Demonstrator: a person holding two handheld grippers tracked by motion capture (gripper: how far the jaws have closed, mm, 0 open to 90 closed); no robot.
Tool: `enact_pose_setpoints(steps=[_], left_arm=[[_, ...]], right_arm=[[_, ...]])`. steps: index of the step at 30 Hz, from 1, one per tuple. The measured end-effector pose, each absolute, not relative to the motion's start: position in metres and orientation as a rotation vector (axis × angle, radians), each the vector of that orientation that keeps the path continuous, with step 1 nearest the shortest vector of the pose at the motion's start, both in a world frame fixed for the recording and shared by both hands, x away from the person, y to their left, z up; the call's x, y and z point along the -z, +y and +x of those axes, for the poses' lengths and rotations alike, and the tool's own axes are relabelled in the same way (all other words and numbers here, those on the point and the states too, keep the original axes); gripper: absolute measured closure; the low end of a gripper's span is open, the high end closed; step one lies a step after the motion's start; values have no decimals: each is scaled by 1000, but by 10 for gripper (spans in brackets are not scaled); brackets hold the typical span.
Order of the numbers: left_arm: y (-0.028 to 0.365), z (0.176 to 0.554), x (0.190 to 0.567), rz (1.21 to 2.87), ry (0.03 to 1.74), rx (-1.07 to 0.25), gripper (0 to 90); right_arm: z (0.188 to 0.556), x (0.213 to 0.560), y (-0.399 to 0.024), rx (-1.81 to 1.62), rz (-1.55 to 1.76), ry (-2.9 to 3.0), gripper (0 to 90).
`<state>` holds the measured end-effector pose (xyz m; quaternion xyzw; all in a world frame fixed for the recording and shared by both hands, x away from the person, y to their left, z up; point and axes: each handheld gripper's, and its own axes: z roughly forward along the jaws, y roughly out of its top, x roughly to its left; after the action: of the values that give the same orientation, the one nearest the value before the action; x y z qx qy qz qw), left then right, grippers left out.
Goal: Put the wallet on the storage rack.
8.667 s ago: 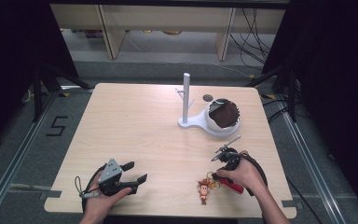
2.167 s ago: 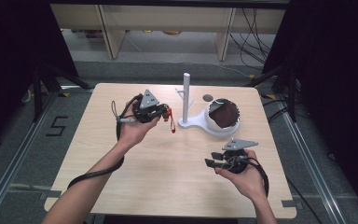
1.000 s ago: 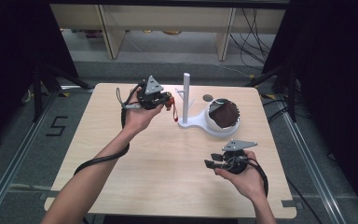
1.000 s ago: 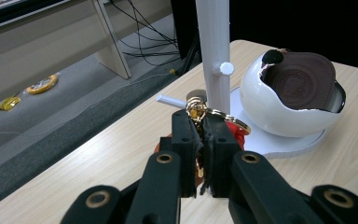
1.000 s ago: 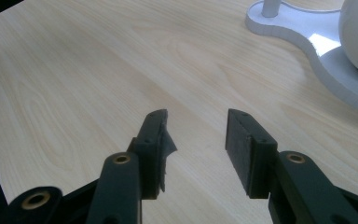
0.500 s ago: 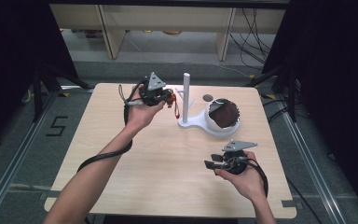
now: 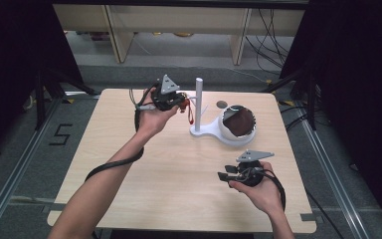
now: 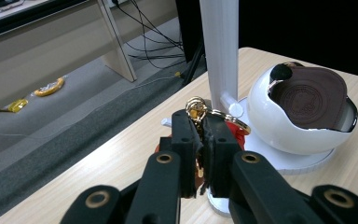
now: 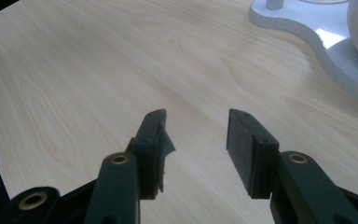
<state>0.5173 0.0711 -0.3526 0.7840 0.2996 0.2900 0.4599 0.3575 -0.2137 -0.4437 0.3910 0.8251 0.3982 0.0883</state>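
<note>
My left gripper (image 7: 183,102) is held above the far middle of the table, shut on a keychain (image 7: 191,115) whose red figure hangs below the jaws. In the left gripper view the jaws (image 8: 200,126) pinch the keychain's gold ring (image 8: 196,108) right in front of the white post (image 8: 220,46), beside a small side peg (image 8: 235,109). The post (image 7: 198,102) rises from a white stand (image 7: 201,132) that also carries a white round shell with a brown disc (image 7: 238,124). My right gripper (image 7: 224,176) rests at the front right, open, with bare wood between its jaws (image 9: 196,126).
A small dark disc (image 7: 222,104) lies on the table behind the stand. The stand's flat base (image 9: 307,28) lies ahead of the right gripper. The wooden table (image 7: 129,164) has open room on its left and middle. Shelving and cables stand beyond the far edge.
My left hand has edged a little toward the white post with the keychain still in its jaws. The right hand has stayed put.
</note>
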Motion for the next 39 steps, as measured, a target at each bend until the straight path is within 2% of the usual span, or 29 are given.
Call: enact_pose_setpoints(steps=[30, 39], left_arm=[[61, 521, 344, 1996, 705, -773, 836], [58, 524, 340, 2061, 663, -801, 831]], right_arm=[[357, 449, -212, -1194, 1192, 2466, 581], [359, 451, -212, -1192, 1173, 2471, 579]])
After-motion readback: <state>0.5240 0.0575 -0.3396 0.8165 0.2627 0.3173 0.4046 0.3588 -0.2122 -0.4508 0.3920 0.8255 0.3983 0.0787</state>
